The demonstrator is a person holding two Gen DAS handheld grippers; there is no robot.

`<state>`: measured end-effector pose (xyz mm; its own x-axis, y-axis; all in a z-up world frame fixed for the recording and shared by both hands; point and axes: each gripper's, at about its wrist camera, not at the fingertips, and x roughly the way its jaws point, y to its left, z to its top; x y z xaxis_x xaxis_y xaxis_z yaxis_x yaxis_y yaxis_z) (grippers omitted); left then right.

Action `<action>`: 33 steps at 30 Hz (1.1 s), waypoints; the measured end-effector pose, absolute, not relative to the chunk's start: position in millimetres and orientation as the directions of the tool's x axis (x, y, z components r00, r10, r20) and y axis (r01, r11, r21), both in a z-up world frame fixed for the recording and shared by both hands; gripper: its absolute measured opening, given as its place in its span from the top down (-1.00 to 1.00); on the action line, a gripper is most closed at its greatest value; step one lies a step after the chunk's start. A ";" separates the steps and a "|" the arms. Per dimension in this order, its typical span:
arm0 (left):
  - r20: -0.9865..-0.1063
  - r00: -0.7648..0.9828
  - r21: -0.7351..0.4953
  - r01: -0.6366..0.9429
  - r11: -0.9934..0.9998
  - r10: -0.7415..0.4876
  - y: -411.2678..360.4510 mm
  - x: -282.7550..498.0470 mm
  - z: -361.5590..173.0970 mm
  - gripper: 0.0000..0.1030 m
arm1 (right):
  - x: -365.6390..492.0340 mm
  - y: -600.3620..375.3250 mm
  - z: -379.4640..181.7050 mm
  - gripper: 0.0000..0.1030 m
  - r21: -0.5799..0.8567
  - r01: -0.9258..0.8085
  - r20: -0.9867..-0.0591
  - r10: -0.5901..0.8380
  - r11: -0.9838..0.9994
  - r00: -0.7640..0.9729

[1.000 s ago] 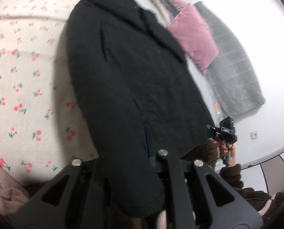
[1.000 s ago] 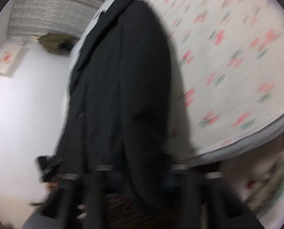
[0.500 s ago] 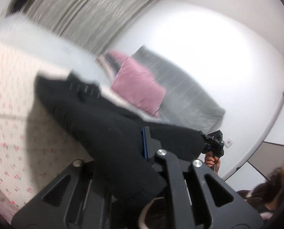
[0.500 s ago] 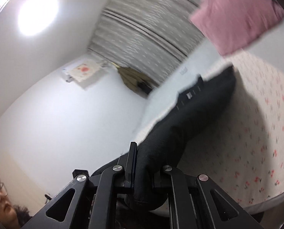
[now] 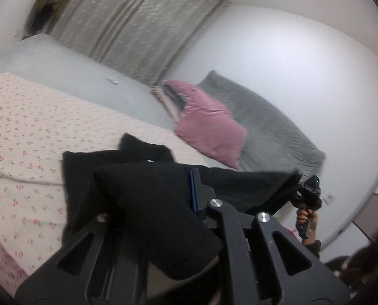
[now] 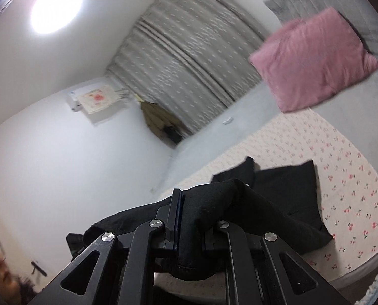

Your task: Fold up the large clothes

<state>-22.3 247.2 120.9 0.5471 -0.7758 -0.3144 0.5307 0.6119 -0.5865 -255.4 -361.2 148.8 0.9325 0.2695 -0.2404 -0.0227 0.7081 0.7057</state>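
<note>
The black coat (image 5: 143, 203) was held raised above the bed (image 5: 26, 132), its far part resting on the cherry-print sheet (image 6: 351, 178). The left hand-held gripper (image 5: 189, 190) was clamped on one stretch of the coat's edge; the right hand-held gripper (image 6: 186, 203) was clamped on another. A pink pillow (image 5: 209, 124) lay against a grey blanket (image 5: 270, 127) at the wall.

Big black coat (image 5: 143, 203), thick matte fabric, no pattern. Its near edge is lifted and stretched out in the air, bunched into thick folds at 2 spots, while the far part (image 6: 285, 193) lies rumpled on the cherry-print sheet (image 5: 24, 132), with the collar end furthest away.
</note>
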 end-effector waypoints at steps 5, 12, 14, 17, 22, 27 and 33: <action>-0.379 0.604 -0.577 0.438 0.689 -0.701 222.7 54.3 103.2 0.78 | -185.2 -392.3 124.5 0.79 0.729 0.108 -0.300 0.174 0.675 0.938; -0.548 0.605 -0.553 0.255 0.793 -0.577 182.5 169.5 15.3 0.77 | -66.4 -424.5 69.0 0.78 0.707 0.297 -0.452 0.087 0.642 0.888; -0.605 0.593 -0.514 0.219 0.829 -0.532 171.1 188.3 -18.0 0.77 | -37.6 -433.3 37.0 0.77 0.702 0.354 -0.509 0.087 0.618 0.857; -0.664 0.571 -0.459 0.198 0.866 -0.483 158.8 197.4 -54.3 0.74 | -12.1 -441.8 -5.9 0.75 0.686 0.410 -0.560 0.076 0.601 0.825; -0.666 0.568 -0.447 0.215 0.868 -0.484 158.6 181.1 -48.0 0.60 | -2.2 -442.3 -48.2 0.70 0.655 0.427 -0.579 0.050 0.624 0.814; -0.682 0.611 -0.332 0.231 0.915 -0.402 155.8 150.3 -9.5 -0.69 | -12.0 -431.2 -17.2 0.46 0.576 0.424 -0.624 0.041 0.699 0.780; -0.591 0.658 -0.253 0.397 0.882 -0.466 127.3 120.2 25.0 -0.91 | -49.4 -405.6 42.0 -0.41 0.371 0.488 -0.596 -0.201 0.790 0.778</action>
<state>120.2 127.3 25.0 0.6584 -0.4659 -0.5912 0.3972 0.8822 -0.2529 -49.4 -405.6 42.0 0.7777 -0.2007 -0.5958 0.4878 0.7904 0.3705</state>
